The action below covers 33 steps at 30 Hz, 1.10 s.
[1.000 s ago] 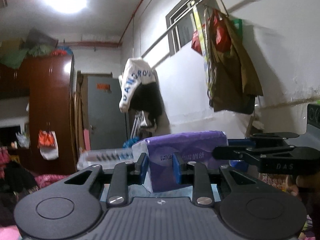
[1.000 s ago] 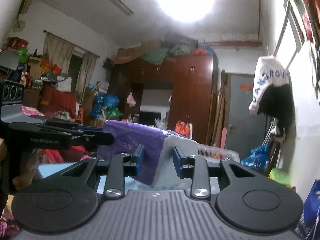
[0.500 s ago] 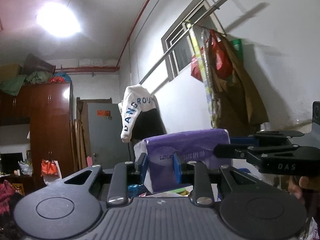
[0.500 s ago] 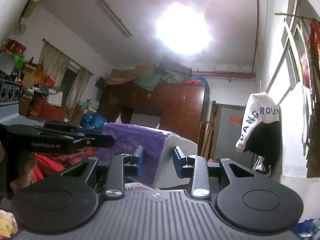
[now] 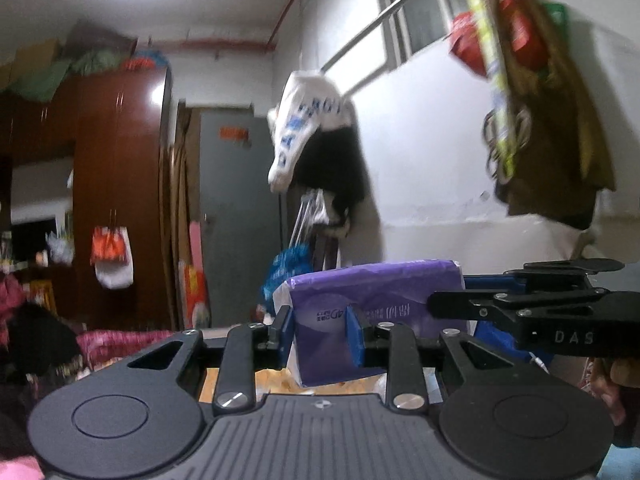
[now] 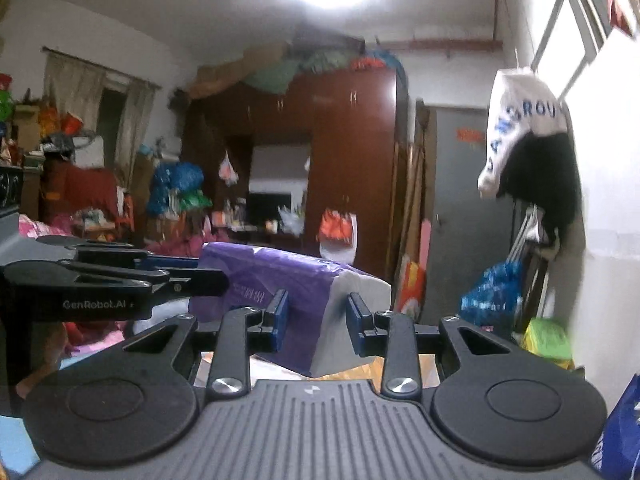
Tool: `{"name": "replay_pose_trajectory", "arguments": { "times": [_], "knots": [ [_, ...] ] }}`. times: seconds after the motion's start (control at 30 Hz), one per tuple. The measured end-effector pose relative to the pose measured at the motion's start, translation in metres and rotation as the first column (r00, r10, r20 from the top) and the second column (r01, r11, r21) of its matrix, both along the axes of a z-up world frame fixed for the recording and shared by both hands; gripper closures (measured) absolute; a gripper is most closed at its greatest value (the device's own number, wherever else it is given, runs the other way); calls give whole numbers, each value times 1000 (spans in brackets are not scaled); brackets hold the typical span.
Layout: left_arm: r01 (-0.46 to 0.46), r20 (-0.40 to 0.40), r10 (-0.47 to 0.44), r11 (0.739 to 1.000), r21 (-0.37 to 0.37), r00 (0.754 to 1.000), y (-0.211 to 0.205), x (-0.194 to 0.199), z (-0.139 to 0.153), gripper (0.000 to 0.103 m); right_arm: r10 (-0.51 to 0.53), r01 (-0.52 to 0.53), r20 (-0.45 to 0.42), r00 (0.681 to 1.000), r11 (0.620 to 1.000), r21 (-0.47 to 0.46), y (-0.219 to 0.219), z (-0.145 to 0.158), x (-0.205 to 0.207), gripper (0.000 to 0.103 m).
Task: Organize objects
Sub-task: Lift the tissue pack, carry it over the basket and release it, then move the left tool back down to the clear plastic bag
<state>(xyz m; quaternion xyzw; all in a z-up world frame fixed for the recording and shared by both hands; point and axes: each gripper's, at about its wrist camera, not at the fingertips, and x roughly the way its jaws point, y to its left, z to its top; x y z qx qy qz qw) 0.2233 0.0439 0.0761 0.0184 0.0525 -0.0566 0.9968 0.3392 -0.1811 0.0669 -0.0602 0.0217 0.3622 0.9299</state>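
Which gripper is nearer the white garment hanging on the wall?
Right. Both the left gripper and the right gripper clamp the purple pack; the right grips its wall-side end, nearer the white garment.

Purple pack, held up in the air

We see a soft purple plastic pack (image 5: 376,300) with white ends and pale print on its side, lying roughly level, clamped at each end by a hand-held gripper, clear of any surface.

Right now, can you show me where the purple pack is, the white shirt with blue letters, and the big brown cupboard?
purple pack (image 5: 372,312), left wrist view, on its purple front face.
white shirt (image 6: 520,116), right wrist view, on its white cloth by the letters.
brown cupboard (image 6: 352,152), right wrist view, on its door.
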Motion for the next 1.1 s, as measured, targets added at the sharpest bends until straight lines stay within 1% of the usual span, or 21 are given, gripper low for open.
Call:
{"name": "replay_pose_trajectory", "arguments": {
  "times": [0.1,0.17,0.23,0.33,0.4,0.5,0.57,0.6,0.63,0.67,0.7,0.73,0.77,0.8,0.87,0.93,1.0,1.1],
  "knots": [
    [-20,-59,19,1000,-5,998,4,20,-4,70,-4,4,-18,1000,999,-34,5,-6,13,68],
    [-41,-102,41,999,9,994,2,32,-4,70,-15,13,-25,1000,998,-66,9,-9,17,68],
    [-62,-126,67,997,40,990,-2,40,-7,70,-32,29,-29,999,994,-104,12,-10,19,68],
    [-84,-147,97,992,91,984,-10,49,-12,70,-52,44,-52,997,989,-143,14,-14,23,68],
    [-86,-162,102,991,106,982,-13,54,-16,70,-62,50,-67,996,986,-159,14,-16,27,68],
    [-84,-173,104,990,117,979,-14,57,-19,70,-75,59,-82,994,982,-182,12,-18,29,68],
    [-77,-178,95,992,102,979,-12,54,-18,69,-78,61,-88,993,981,-184,10,-18,27,67],
    [-83,-166,99,992,100,981,-11,53,-15,67,-77,58,-102,992,982,-179,9,-17,26,67],
    [-97,-152,113,990,107,982,-10,49,-13,62,-76,58,-107,991,984,-168,6,-16,23,64],
    [-107,-145,123,988,111,982,-10,47,-11,45,-79,63,-100,992,986,-154,3,-13,19,50],
    [-106,-132,121,988,112,984,-11,42,-8,26,-87,75,-86,992,987,-141,0,-9,19,41],
    [-97,-111,110,989,115,988,-11,34,-6,20,-89,80,-62,994,989,-124,-3,-7,11,27],
    [-99,-94,111,987,127,989,-13,31,-4,18,-89,83,-46,995,991,-108,-5,-4,8,19],
    [-106,-81,118,984,140,990,-15,25,-2,16,-92,88,-40,995,992,-85,-9,-1,1,15],
    [-110,-77,122,982,152,990,-18,13,4,15,-99,97,-43,994,994,-54,-16,2,-11,0],
    [-104,-68,115,984,147,991,-20,-3,7,13,-92,91,-37,995,995,-30,-23,4,-22,0],
    [-93,-76,103,988,121,992,-19,-18,7,7,-82,82,-56,995,997,-13,-30,4,-34,0],
    [-77,-142,85,995,62,986,-13,-40,2,7,-59,63,-104,993,998,27,-47,1,-44,0]
  ]
}}
